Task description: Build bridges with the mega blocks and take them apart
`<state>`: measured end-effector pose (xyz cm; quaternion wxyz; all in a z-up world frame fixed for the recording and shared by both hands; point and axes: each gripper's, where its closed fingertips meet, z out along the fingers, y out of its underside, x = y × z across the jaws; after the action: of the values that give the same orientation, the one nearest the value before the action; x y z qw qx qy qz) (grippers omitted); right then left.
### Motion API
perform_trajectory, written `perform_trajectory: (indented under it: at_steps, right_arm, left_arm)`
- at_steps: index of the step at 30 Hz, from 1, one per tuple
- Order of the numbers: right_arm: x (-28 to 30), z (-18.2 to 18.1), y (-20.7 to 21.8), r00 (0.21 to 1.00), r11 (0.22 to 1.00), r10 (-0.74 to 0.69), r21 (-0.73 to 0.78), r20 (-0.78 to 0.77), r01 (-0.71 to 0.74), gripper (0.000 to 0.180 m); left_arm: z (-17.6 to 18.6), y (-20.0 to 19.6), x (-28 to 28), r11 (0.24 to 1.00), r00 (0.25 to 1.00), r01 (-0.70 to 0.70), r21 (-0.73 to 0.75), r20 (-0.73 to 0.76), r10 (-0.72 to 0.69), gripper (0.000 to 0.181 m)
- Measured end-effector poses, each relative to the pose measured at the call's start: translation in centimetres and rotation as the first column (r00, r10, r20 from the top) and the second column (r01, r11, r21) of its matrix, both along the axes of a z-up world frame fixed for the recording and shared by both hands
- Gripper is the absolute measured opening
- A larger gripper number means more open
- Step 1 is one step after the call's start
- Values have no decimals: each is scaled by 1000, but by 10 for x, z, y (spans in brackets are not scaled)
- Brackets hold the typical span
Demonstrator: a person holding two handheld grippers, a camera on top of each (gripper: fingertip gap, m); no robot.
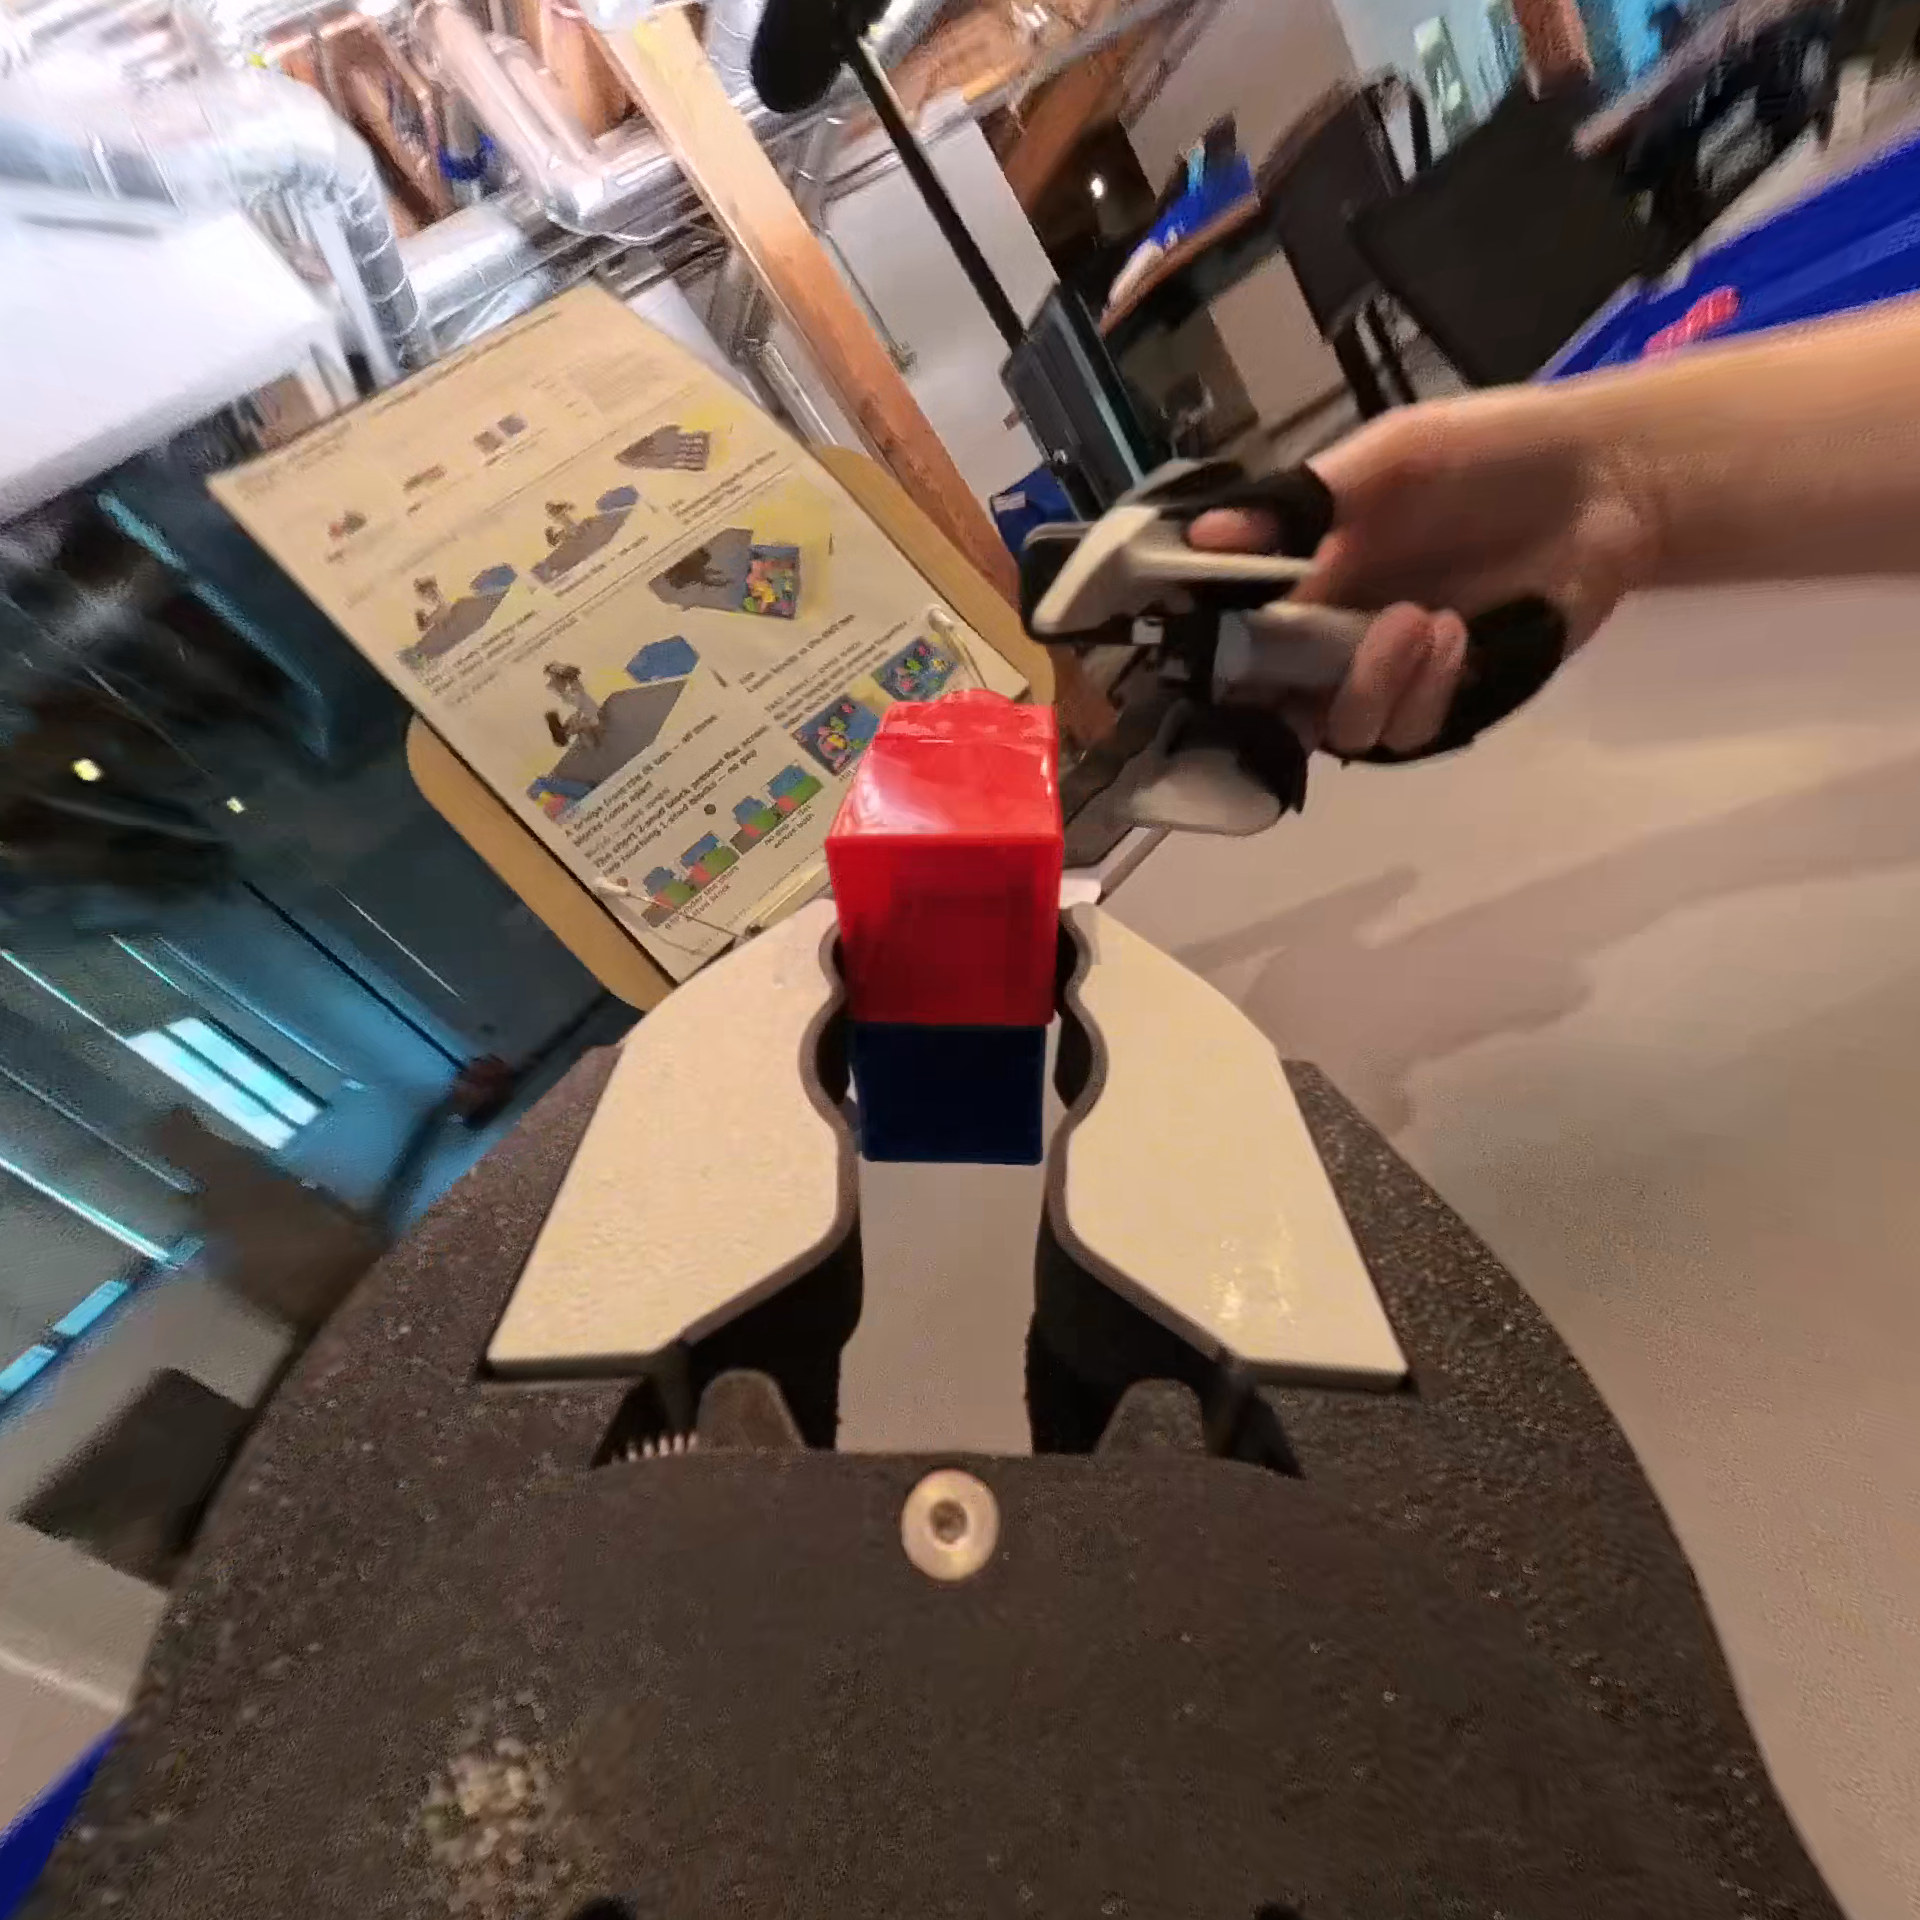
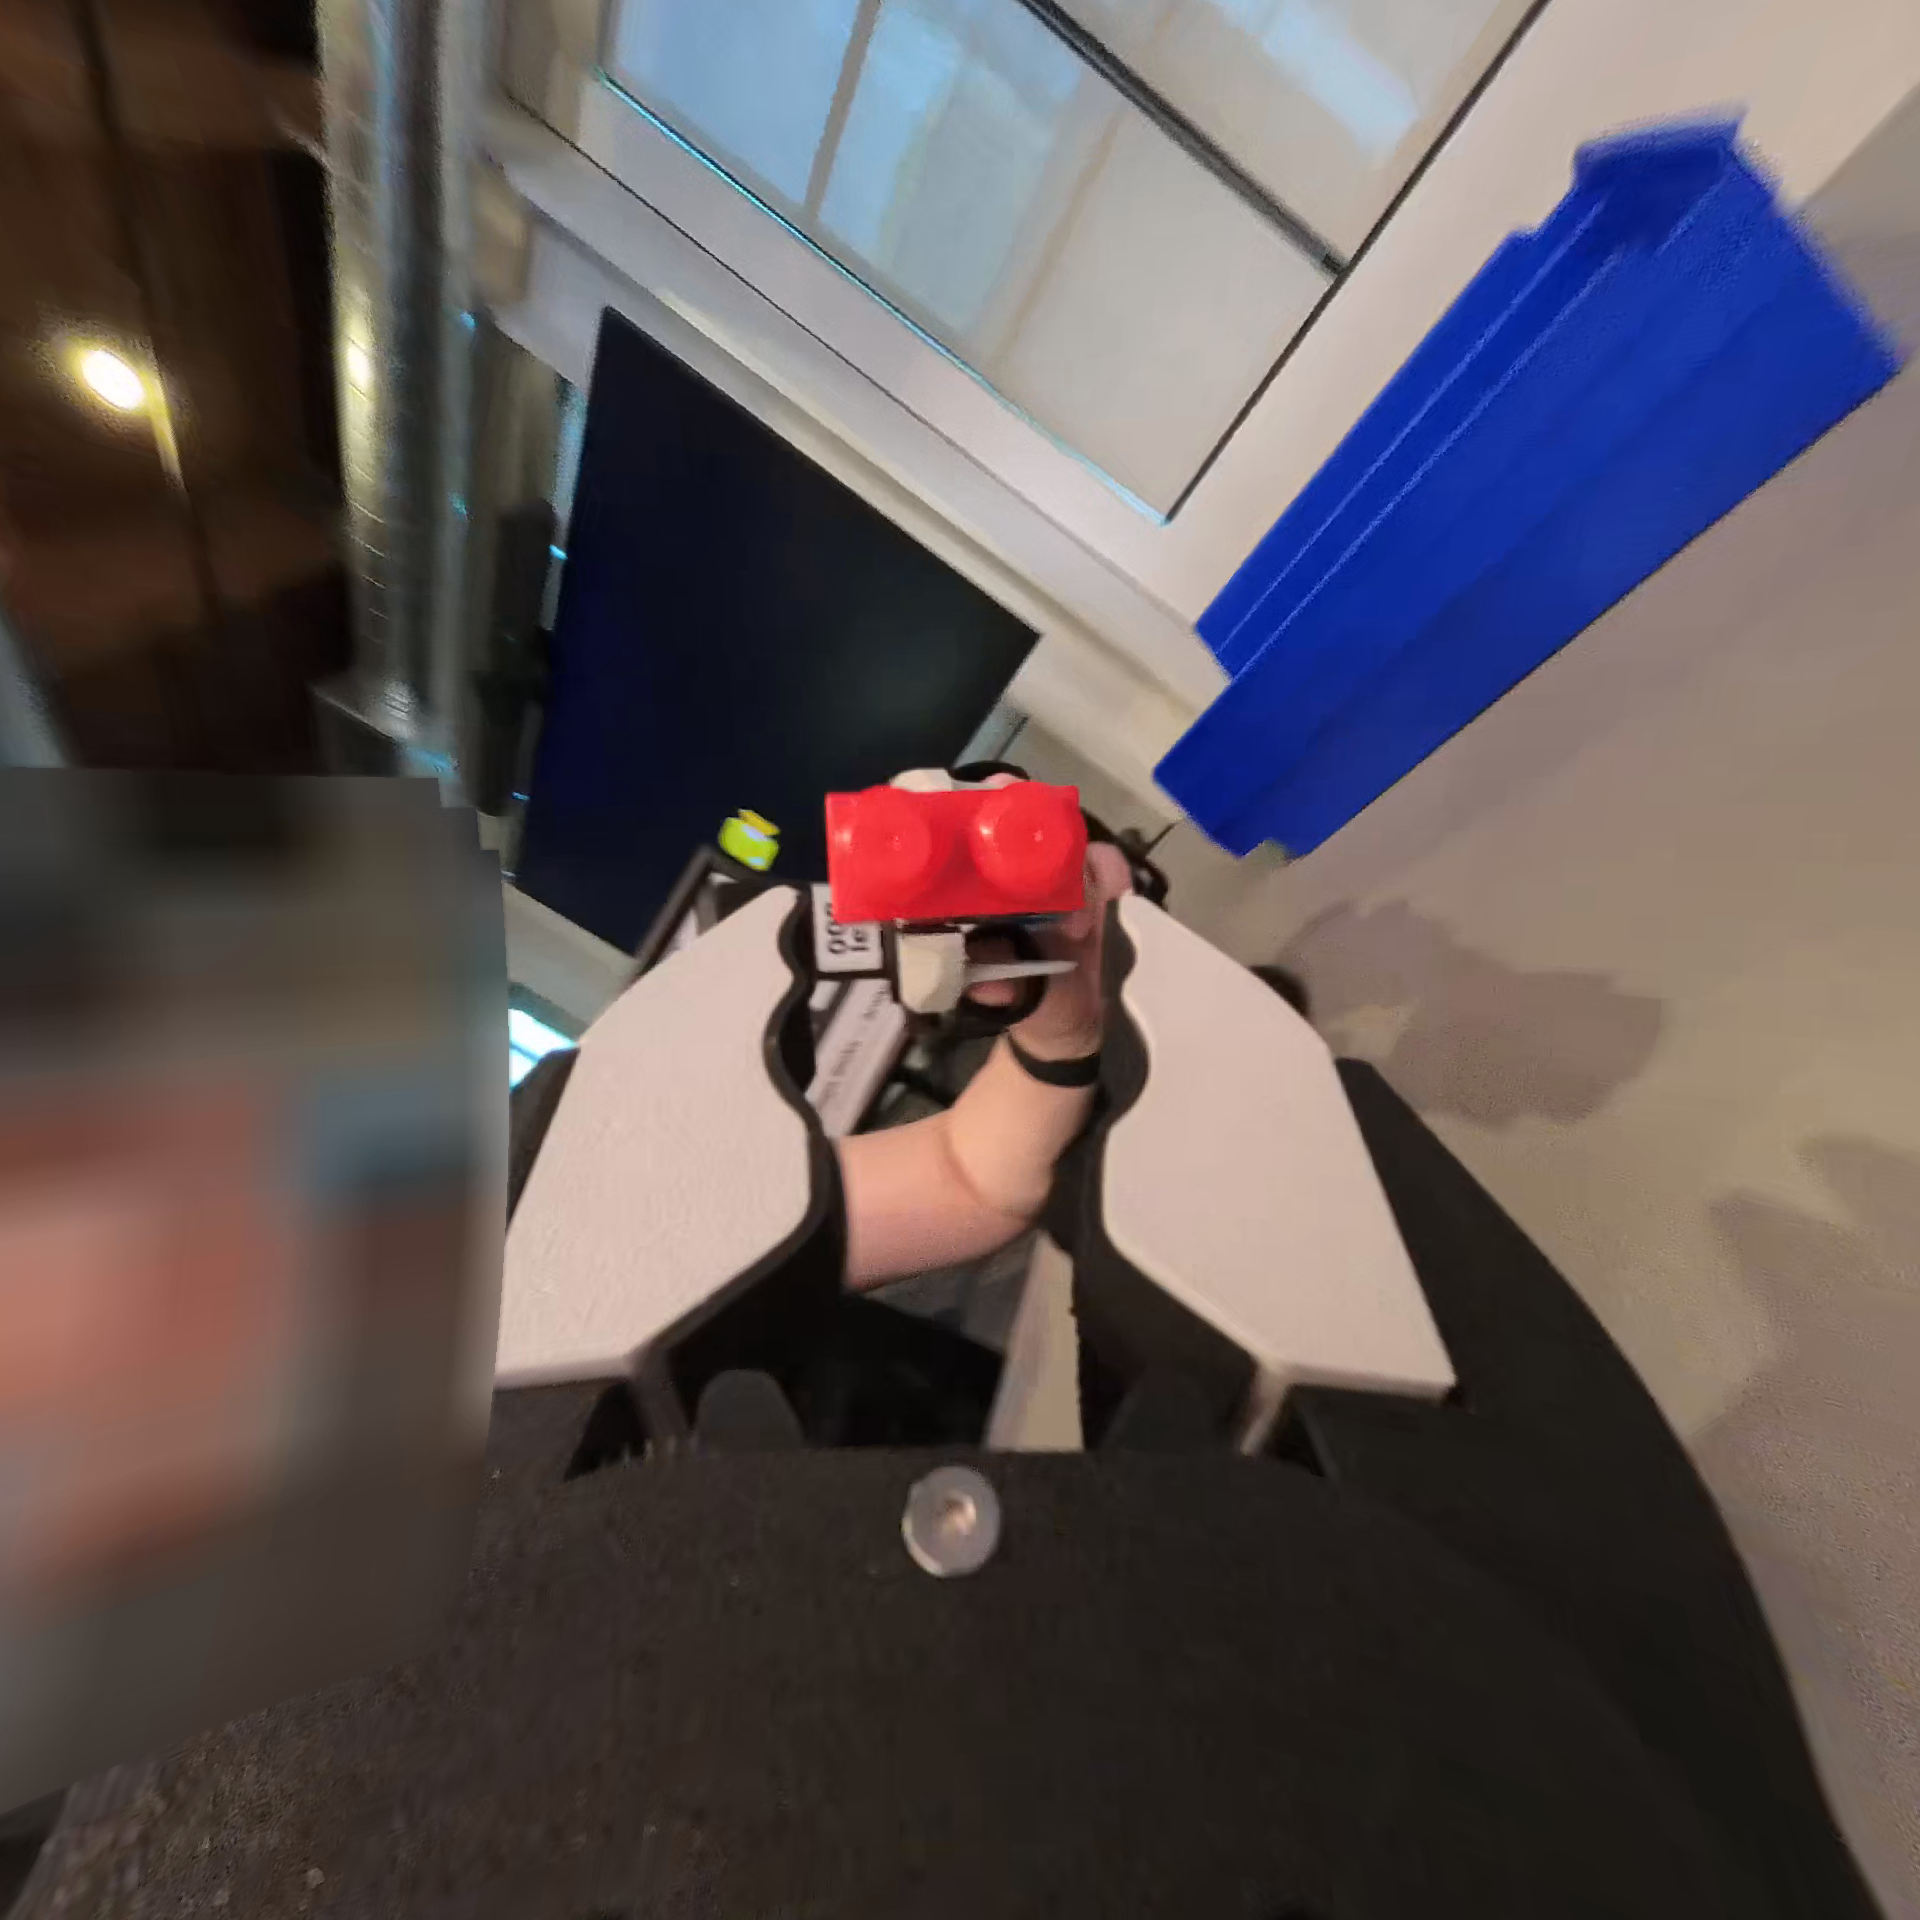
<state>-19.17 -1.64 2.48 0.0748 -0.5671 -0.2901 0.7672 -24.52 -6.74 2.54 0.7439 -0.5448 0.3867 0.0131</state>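
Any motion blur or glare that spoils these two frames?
Left wrist view: background smeared, but the red block between the tongs stays sharp, with some glare on its top. Right wrist view: blue bin streaked, red block fairly clear; wide-angle bending in both.

left claw (image 1: 951, 1023) clamped, right claw (image 2: 951, 997) spread, hand (image 1: 1455, 582) gripping handle

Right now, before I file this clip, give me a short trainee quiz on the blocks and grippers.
1. True or false: the left gripper is empty.
2. Which colour block is stacked on the blue block? A red, B green, C yellow.
3. In the right wrist view, how many studs show on the red block?
Key: 1 false, it clamps the two stacked blocks; 2 A; 3 two.
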Motion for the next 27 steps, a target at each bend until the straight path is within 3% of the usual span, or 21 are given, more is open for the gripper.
perform_trajectory:
  at_steps: [6, 13, 18, 20, 24, 27]
  right_arm:
    - [-6, -29, -5, 990, 983, 79, -173, 116, -58, 55]
    - [-11, -54, -19, 960, 979, 143, -176, 242, -101, 68]
    - [-13, -60, -41, 930, 959, 255, -193, 264, -208, 65]
    - [-13, -58, -50, 919, 945, 307, -195, 245, -264, 50]
    - [-13, -56, -52, 913, 929, 341, -228, 225, -291, 44]
    - [-11, -58, -48, 914, 930, 338, -231, 225, -287, 40]
  left_arm:
    - [-23, -3, 27, 986, 940, -66, 154, -321, 113, 36]
    - [-46, -1, 40, 947, 782, -75, 313, -570, 250, 36]
    - [-56, 3, 40, 943, 736, -80, 322, -619, 273, 36]
    - [-59, 5, 39, 946, 728, -87, 312, -629, 275, 36]
    - [-57, 2, 42, 913, 733, -62, 404, -602, 316, 37]
    - [-51, 6, 39, 894, 741, -111, 434, -564, 365, 49]
